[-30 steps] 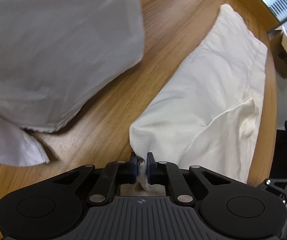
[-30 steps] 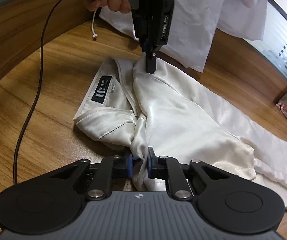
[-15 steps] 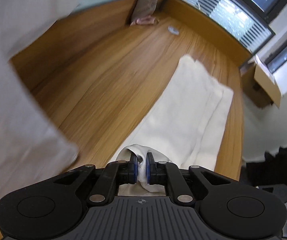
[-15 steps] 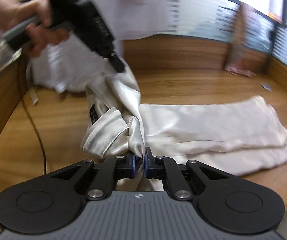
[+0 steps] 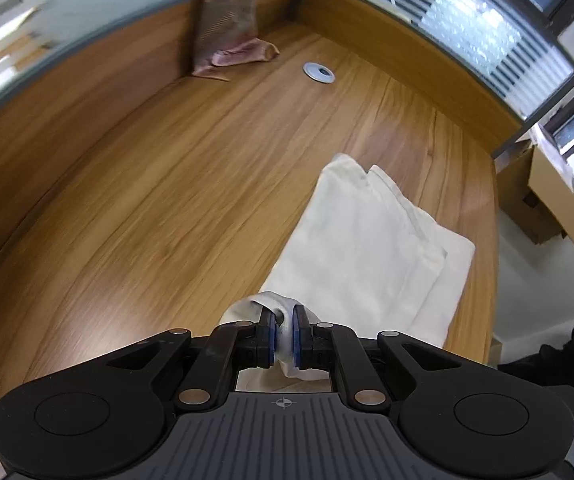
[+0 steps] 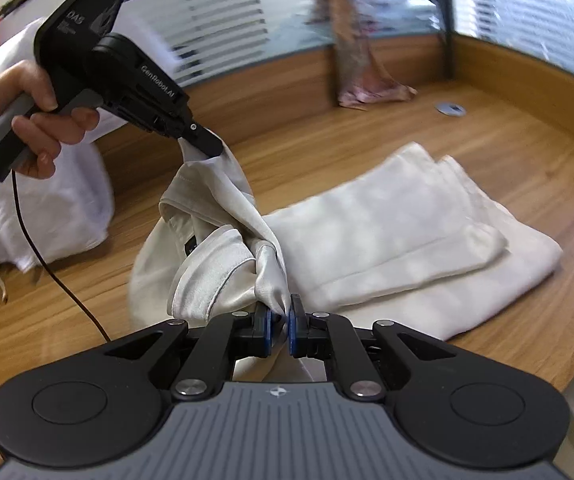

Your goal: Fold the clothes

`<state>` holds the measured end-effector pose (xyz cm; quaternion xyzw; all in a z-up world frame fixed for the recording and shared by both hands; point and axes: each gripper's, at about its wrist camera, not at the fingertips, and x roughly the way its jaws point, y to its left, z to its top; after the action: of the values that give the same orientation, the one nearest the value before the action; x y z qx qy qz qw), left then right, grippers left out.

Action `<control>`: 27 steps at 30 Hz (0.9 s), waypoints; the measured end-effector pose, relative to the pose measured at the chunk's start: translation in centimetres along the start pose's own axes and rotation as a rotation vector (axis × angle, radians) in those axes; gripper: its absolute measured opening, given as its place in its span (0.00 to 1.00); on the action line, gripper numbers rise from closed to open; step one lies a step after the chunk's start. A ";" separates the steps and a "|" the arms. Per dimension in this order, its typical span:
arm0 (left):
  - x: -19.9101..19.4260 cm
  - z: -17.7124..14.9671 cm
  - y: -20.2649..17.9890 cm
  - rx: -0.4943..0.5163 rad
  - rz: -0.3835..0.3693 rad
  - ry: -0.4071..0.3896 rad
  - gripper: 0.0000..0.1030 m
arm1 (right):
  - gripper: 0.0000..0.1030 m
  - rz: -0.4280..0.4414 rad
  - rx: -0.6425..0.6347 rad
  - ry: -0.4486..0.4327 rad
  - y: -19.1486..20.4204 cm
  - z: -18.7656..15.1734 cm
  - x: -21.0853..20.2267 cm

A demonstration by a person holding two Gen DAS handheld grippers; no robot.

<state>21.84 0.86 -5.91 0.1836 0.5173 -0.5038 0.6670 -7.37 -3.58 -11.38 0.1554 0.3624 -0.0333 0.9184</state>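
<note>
A cream satin garment point(image 6: 399, 240) lies long across the wooden table, its far part folded flat point(image 5: 359, 240). My left gripper point(image 5: 284, 338) is shut on one corner of its near end and holds it off the table; in the right wrist view that gripper point(image 6: 207, 146) hangs at upper left, in a hand, with cloth draping from its tip. My right gripper point(image 6: 280, 330) is shut on another bunch of the same shiny cloth close to the camera. Between the two grips the fabric hangs crumpled, with a dark label point(image 6: 190, 249) partly showing.
A heap of white clothes point(image 6: 47, 208) lies at the left on the table. A pink patterned cloth point(image 6: 367, 80) hangs at the back wall beside a round metal grommet point(image 5: 319, 71). A black cable point(image 6: 59, 280) trails over the table. Cardboard boxes point(image 5: 543, 200) stand past the table's right edge.
Both grippers have lifted their ends of the cream garment and carried them along the table toward its far part; the white heap has left the left wrist view. Both stay shut.
</note>
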 end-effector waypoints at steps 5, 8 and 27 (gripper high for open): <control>4.1 3.0 -1.7 0.043 0.015 0.035 0.10 | 0.09 -0.017 0.077 0.026 -5.1 0.9 1.6; 6.4 4.4 -2.1 0.057 0.025 0.060 0.10 | 0.09 -0.024 0.105 0.042 -7.6 1.4 2.5; 8.1 7.6 -3.8 0.035 -0.039 -0.013 0.51 | 0.55 -0.088 -0.035 0.054 -11.1 2.4 2.6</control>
<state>22.10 -10.49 -8.90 0.1818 0.5076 -0.5270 0.6569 -5.88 -14.76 -14.38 0.1239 0.3940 -0.0632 0.9085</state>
